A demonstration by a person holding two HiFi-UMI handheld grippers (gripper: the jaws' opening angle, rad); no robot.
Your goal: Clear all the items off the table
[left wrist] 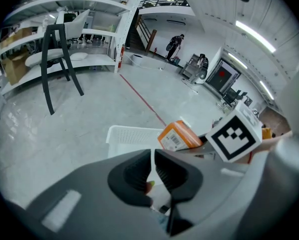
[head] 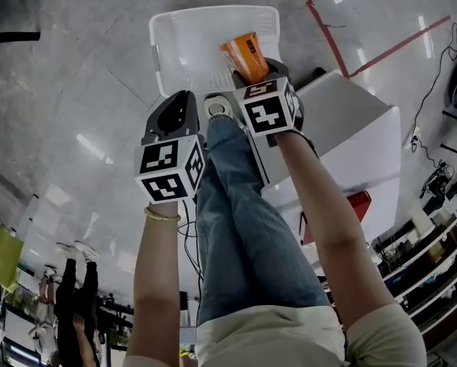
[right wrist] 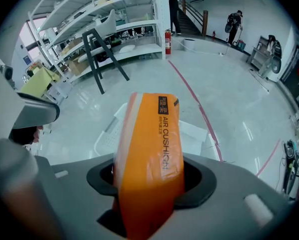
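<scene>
We hold an orange pack (head: 245,54) over the white basket (head: 189,43)
Our right gripper (right wrist: 149,180) grasps the orange pack above the white basket's near side; our left gripper (left wrist: 153,173), jaws clenched together, hangs beside it at the near rim.

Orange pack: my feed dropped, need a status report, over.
Right gripper shut on orange pack, above white basket. Left gripper shut. Nothing seen between pack and basket.
</scene>
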